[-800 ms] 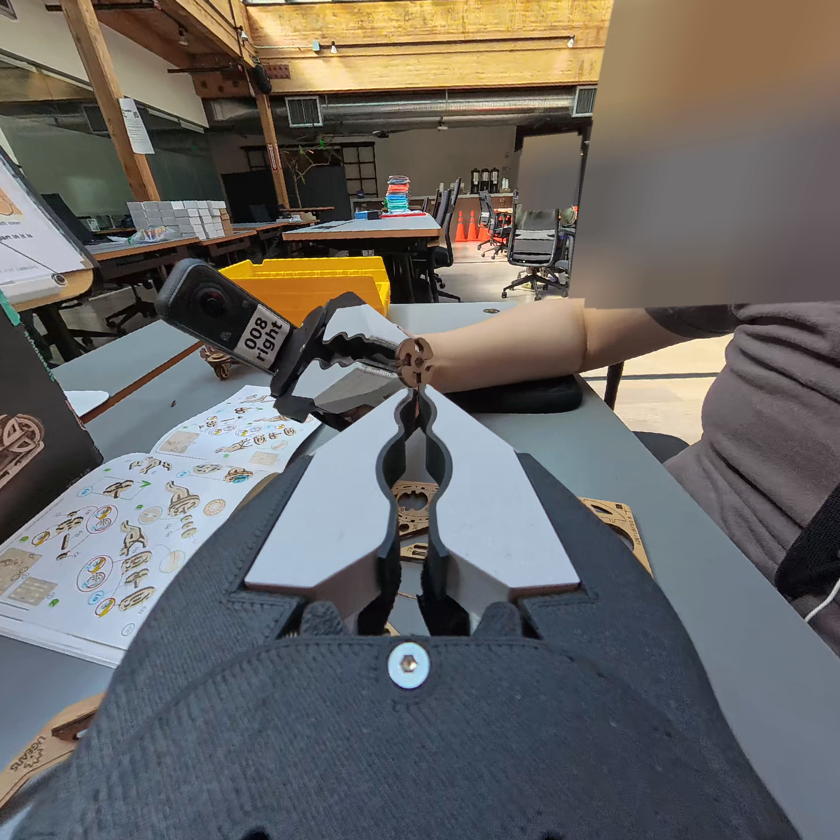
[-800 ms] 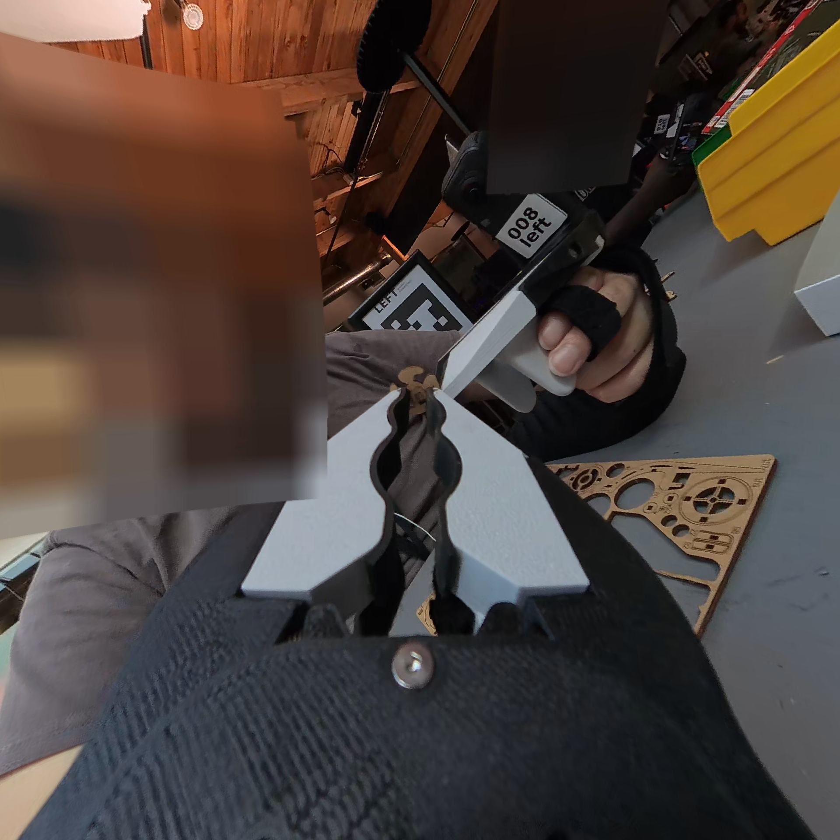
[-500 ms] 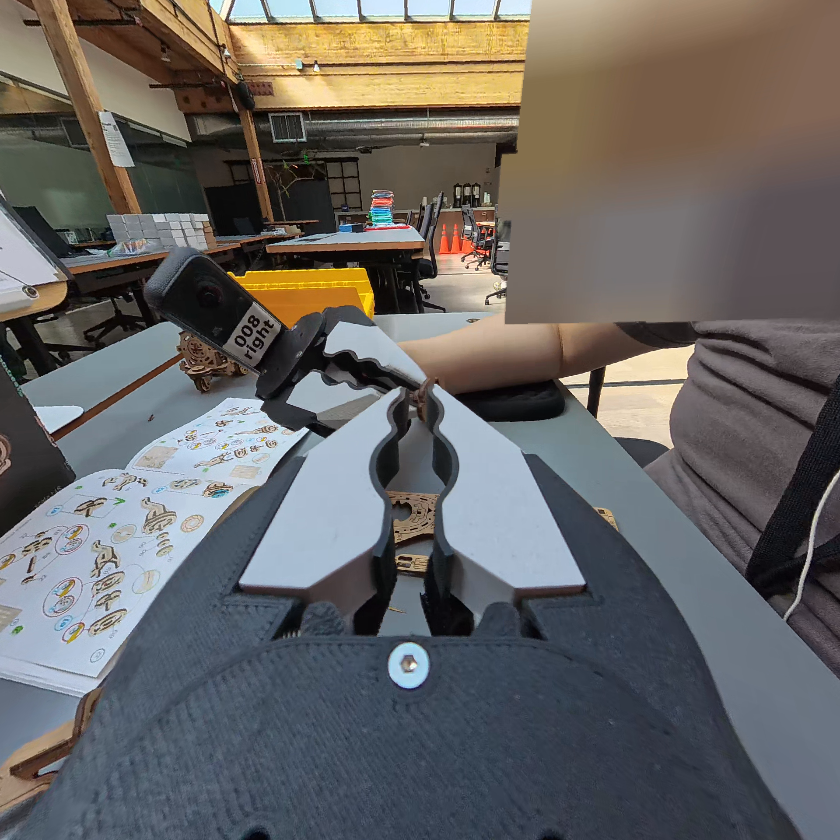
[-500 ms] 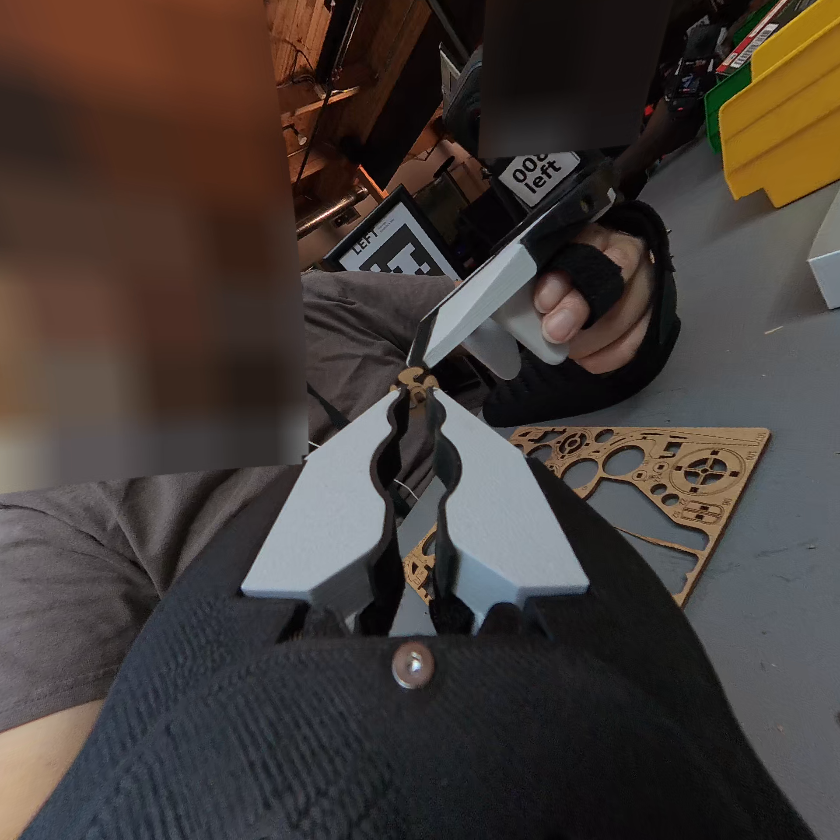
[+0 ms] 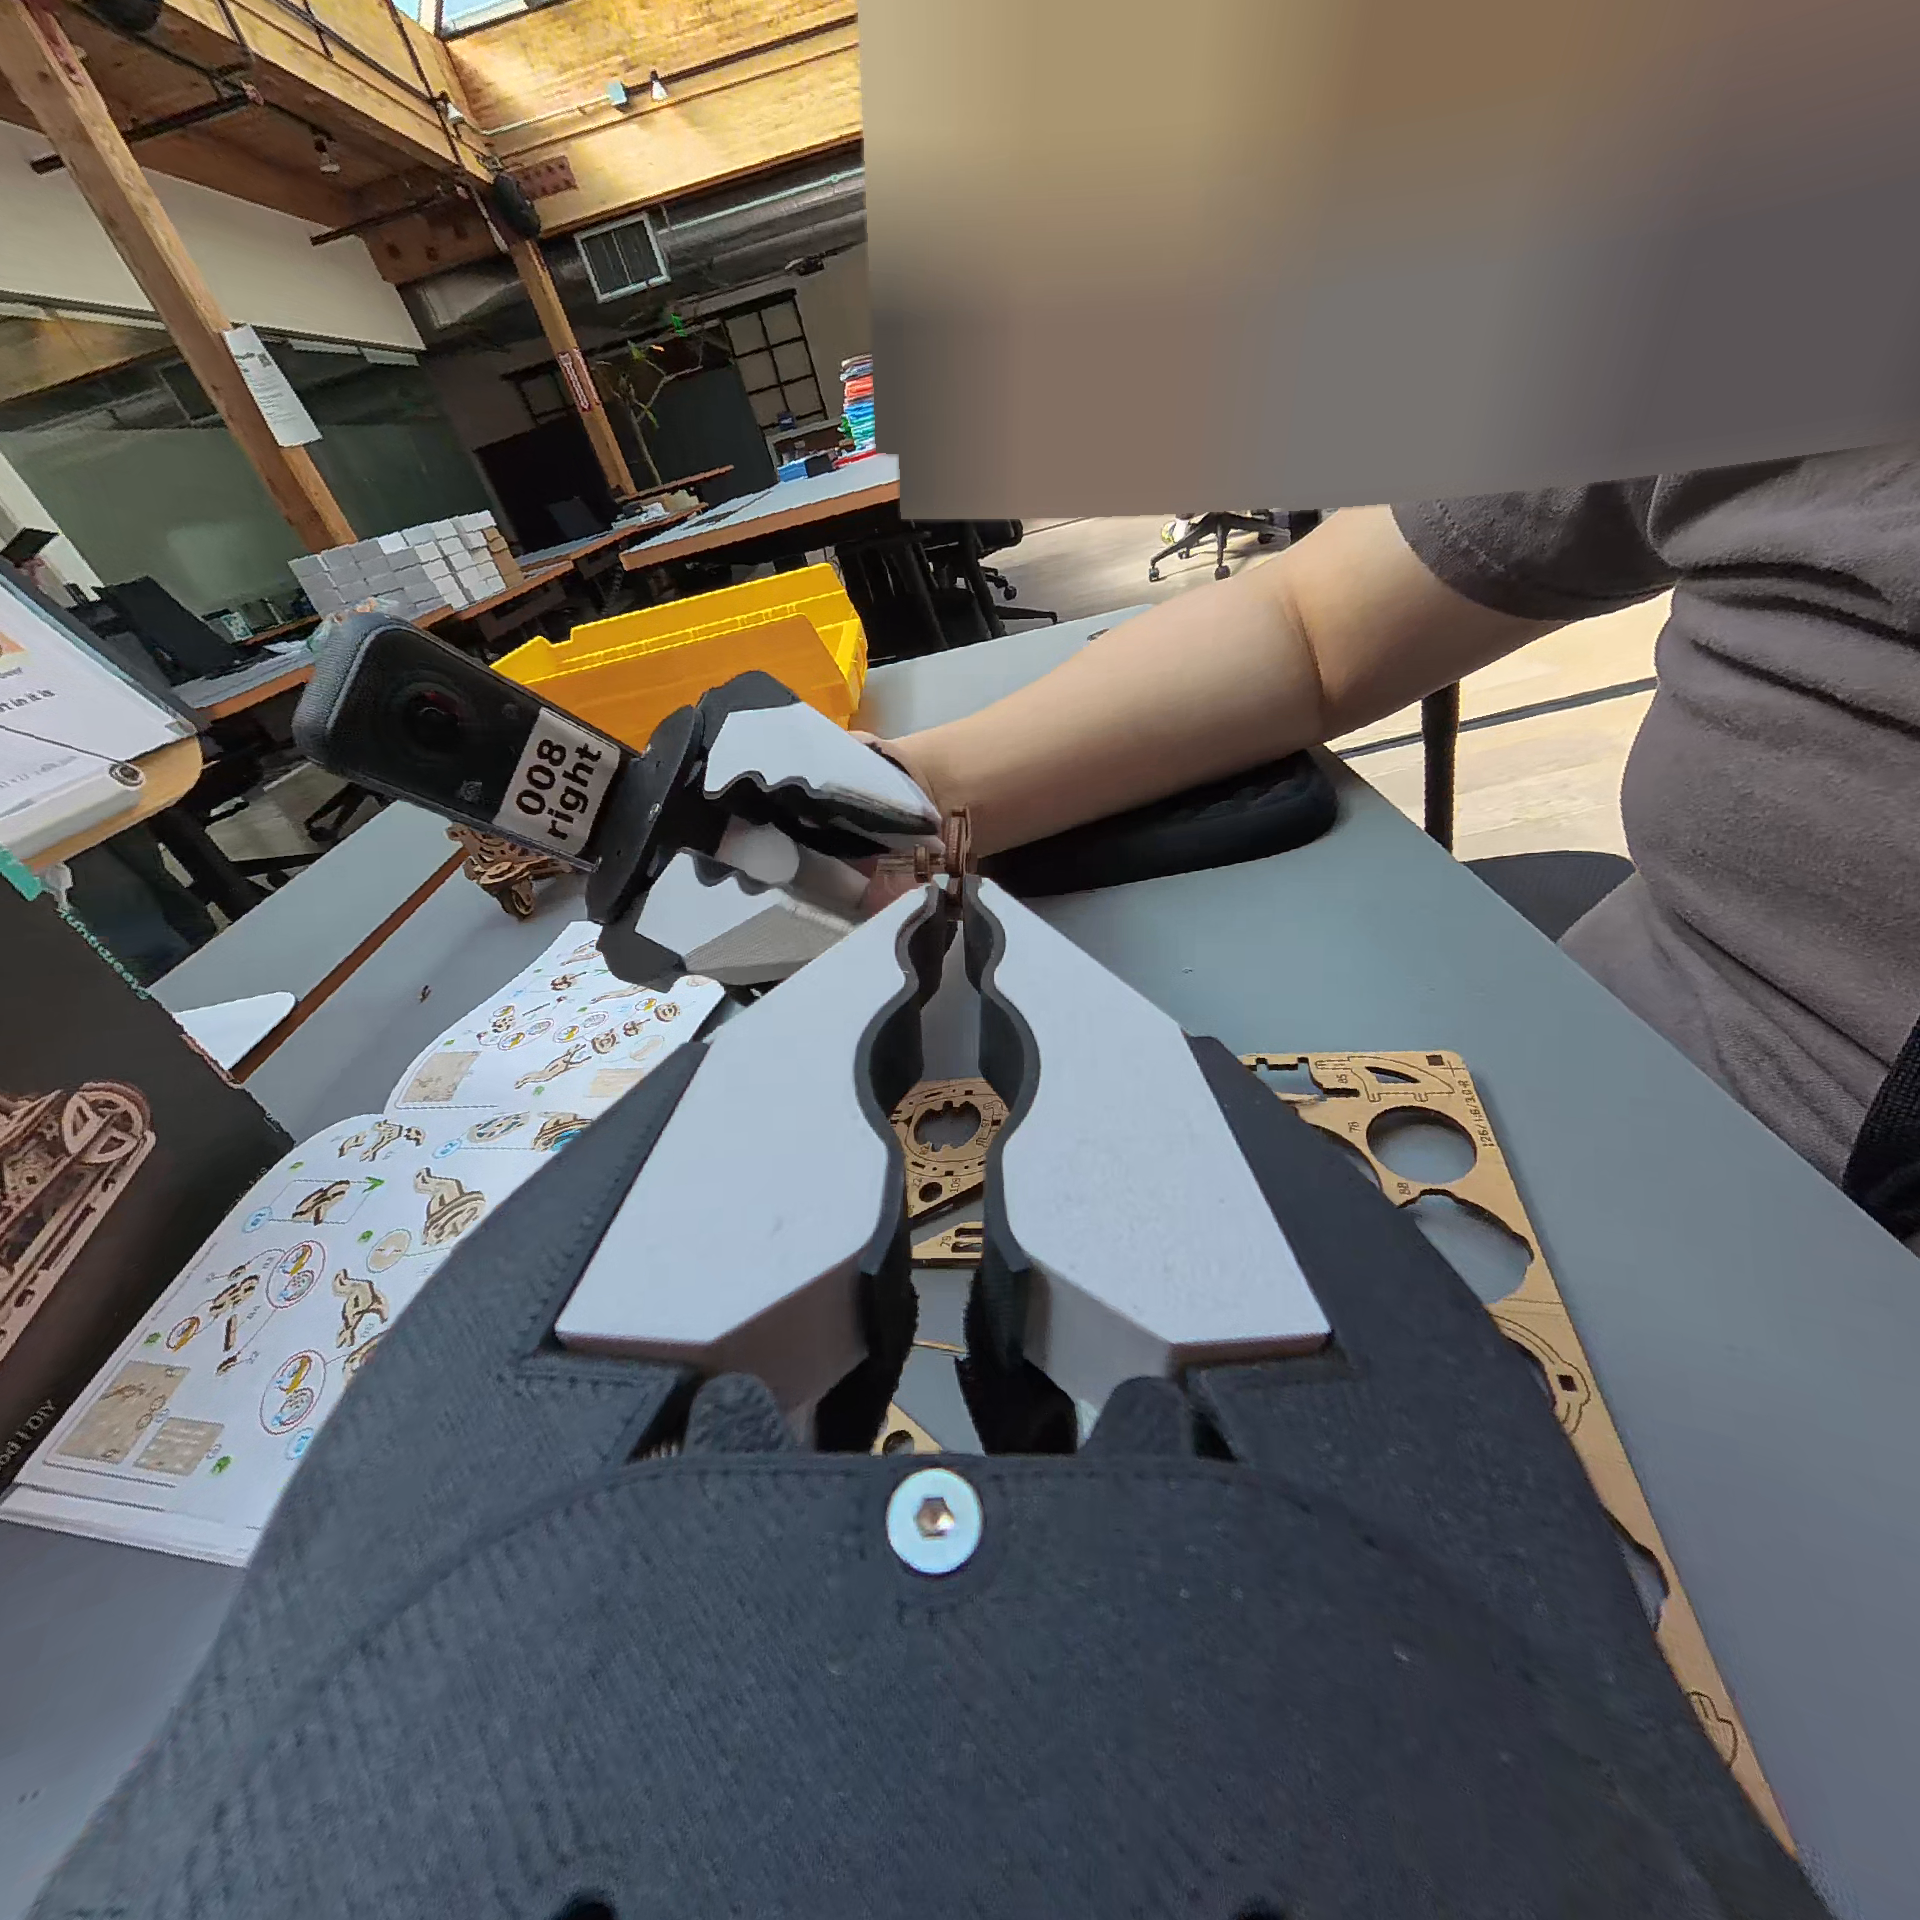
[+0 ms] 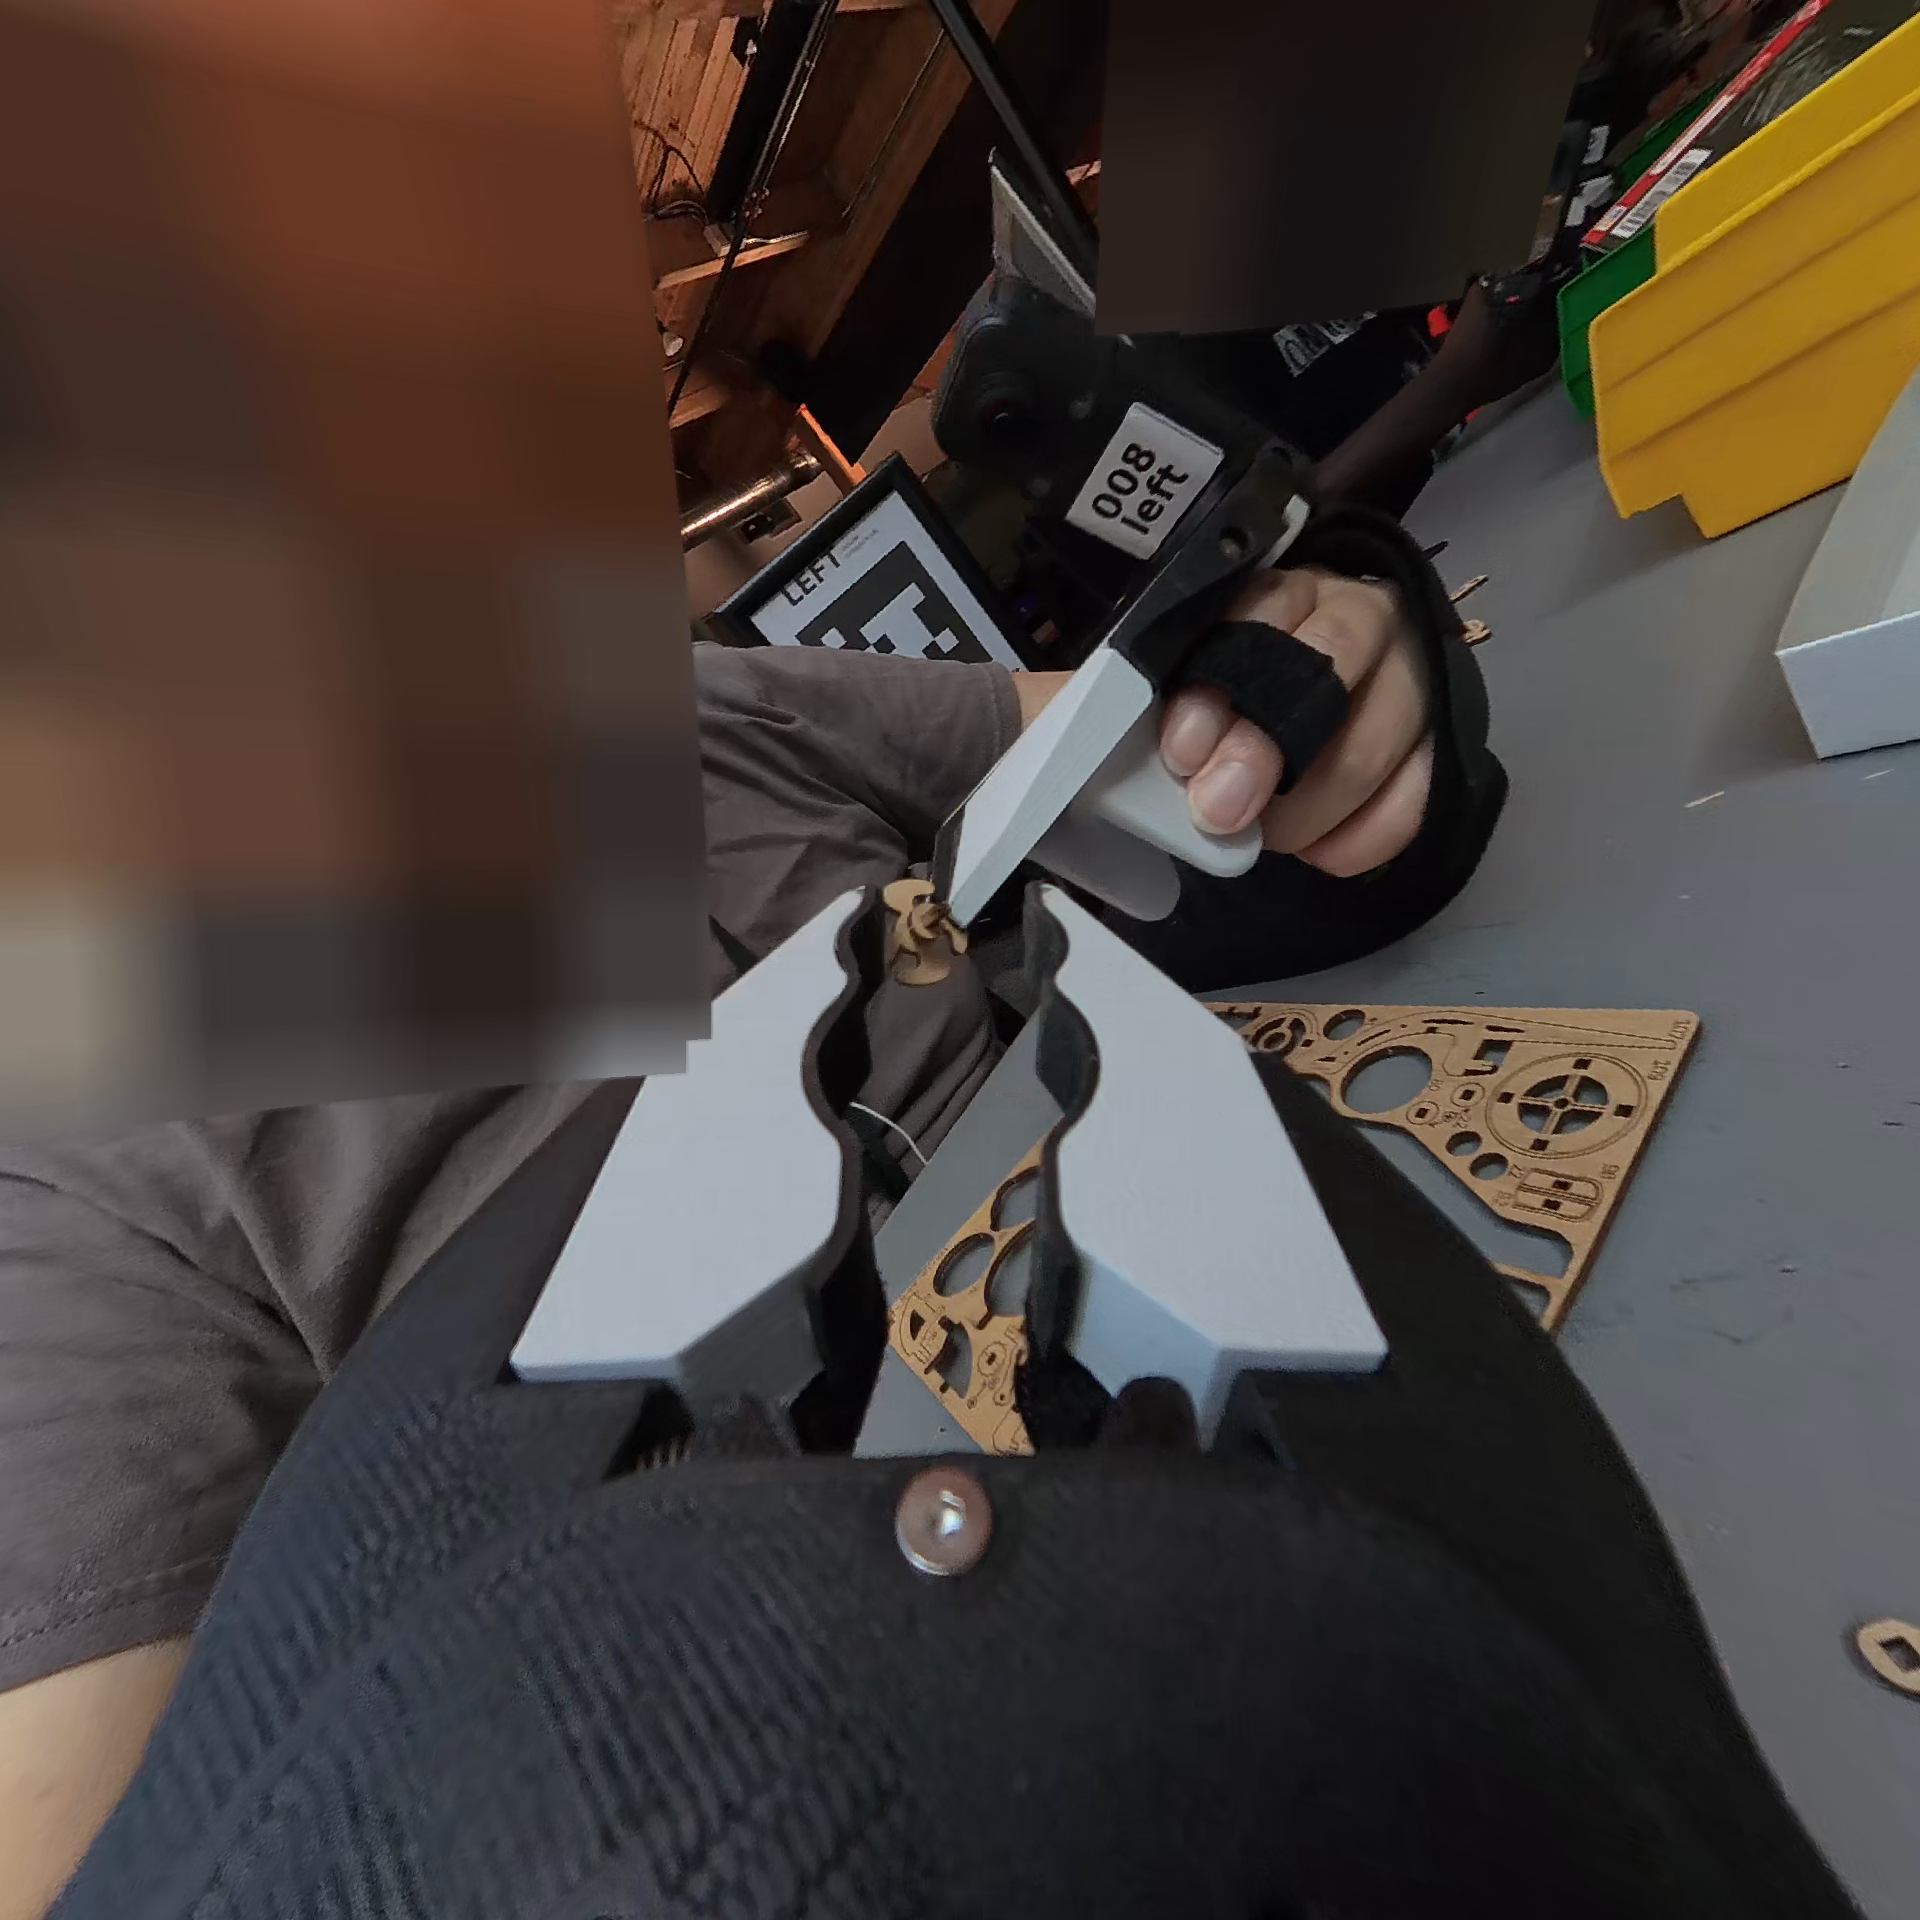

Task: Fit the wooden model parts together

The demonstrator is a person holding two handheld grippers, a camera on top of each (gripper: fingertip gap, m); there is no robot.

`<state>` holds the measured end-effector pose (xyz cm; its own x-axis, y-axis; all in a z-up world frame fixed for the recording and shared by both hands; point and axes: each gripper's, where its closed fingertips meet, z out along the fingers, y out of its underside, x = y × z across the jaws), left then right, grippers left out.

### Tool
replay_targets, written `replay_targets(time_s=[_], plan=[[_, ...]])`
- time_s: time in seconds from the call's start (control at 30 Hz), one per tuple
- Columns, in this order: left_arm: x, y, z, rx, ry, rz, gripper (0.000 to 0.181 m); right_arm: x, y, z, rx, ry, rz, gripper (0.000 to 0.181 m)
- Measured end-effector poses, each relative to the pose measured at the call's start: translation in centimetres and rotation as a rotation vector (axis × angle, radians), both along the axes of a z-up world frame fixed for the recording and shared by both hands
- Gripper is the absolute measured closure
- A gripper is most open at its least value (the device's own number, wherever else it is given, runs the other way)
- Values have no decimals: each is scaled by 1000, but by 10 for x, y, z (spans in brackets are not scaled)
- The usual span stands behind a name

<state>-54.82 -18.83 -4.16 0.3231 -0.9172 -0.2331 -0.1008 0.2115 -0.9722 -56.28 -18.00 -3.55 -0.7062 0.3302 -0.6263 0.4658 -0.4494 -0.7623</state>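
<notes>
A small round wooden part with a peg (image 5: 956, 844) is pinched at the tips of my left gripper (image 5: 953, 900), held above the grey table. In the right wrist view the same part (image 6: 920, 938) sits between the spread tips of my right gripper (image 6: 951, 904), close to its left finger; the jaws stand apart and do not clamp it. The left gripper's fingers (image 6: 1039, 790) come in from the upper right onto the part. The right gripper (image 5: 894, 831) also shows in the left wrist view, facing the left one tip to tip.
A laser-cut wooden sheet (image 5: 1382, 1143) lies flat under the grippers, also in the right wrist view (image 6: 1507, 1122). An instruction booklet (image 5: 364, 1195), a black box (image 5: 83, 1143), a small wooden model (image 5: 509, 873), yellow bins (image 5: 707, 644), a white box (image 6: 1860, 623) and the person's forearm surround them.
My right gripper's jaws have opened and let go of the small wooden part. My left gripper stays shut on it. Both grippers shifted slightly while staying tip to tip.
</notes>
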Motion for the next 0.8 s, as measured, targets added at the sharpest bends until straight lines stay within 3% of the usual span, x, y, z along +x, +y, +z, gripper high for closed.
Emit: replay_targets(time_s=[0.03, 0.1, 0.2, 0.27, 0.33, 0.57, 0.8], plan=[[0, 2, -2, 17, 19, 23, 181, -1, 6, 1, 22, 10, -39, 149], [-4, 11, -8, 81, 81, 109, 181, 0, 18, 5, 146, 76, -160, 149], [-6, 18, -18, 208, 195, 196, 180, 5, 30, 9, 543, 257, -444, 131], [-4, 19, -23, 269, 248, 223, 180, 7, 29, -5, 870, 285, -551, 127], [-1, 19, -29, 288, 291, 228, 180, 8, 21, -19, 1052, 280, -552, 131], [1, 20, -41, 285, 351, 225, 180, 7, 16, -50, 1407, 270, -490, 156], [3, 20, -51, 284, 403, 214, 180, 8, 14, -54, 1376, 229, -514, 160]])
